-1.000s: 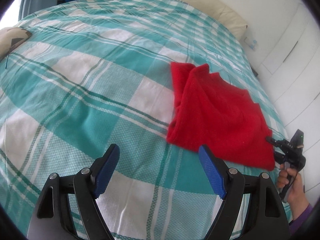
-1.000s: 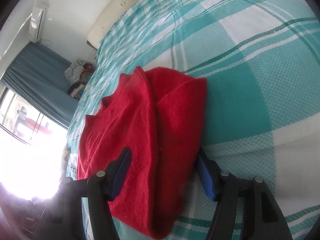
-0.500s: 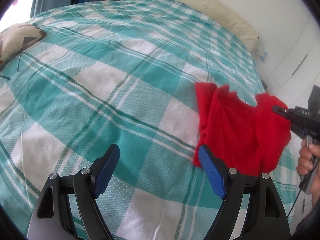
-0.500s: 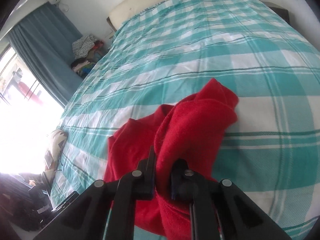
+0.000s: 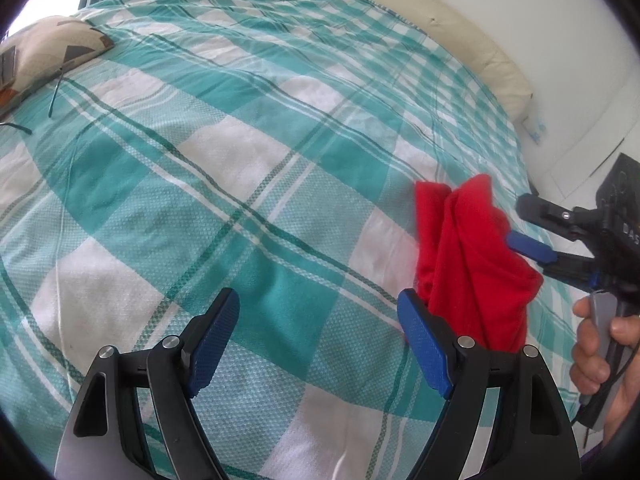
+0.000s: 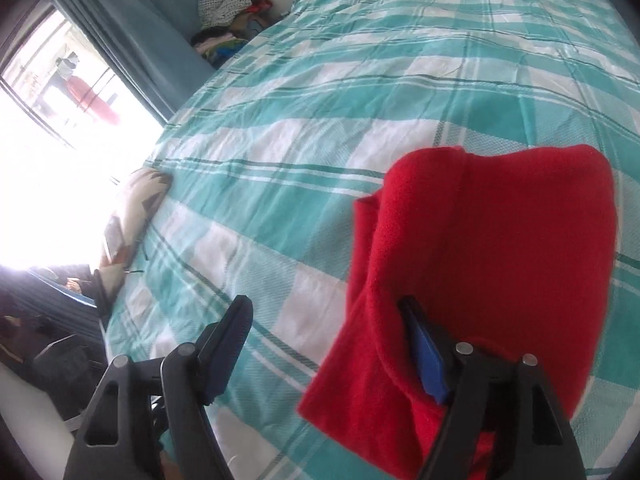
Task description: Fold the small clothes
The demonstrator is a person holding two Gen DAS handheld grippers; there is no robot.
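A red knitted garment (image 5: 472,264) lies bunched and doubled over on the teal-and-white checked bedspread (image 5: 248,184). In the right wrist view the garment (image 6: 500,240) drapes over one finger of my right gripper (image 6: 324,312), whose jaws are opening; the pads stand far apart and do not pinch the cloth. From the left wrist view the right gripper (image 5: 518,222) sits at the garment's right edge, held by a hand (image 5: 600,352). My left gripper (image 5: 320,344) hovers open over bare bedspread, its right finger just in front of the garment's near edge.
A patterned cushion (image 5: 48,52) lies at the bed's left edge, also in the right wrist view (image 6: 136,208). A cream headboard cushion (image 5: 440,28) runs along the far side. A heap of clothes (image 6: 228,4) sits beyond the bed by the blue curtain (image 6: 132,40).
The right gripper closed on the garment's edge, lifted it and carried it over the rest, then spread its jaws. The garment went from flat to bunched. The left gripper drifted sideways, staying open.
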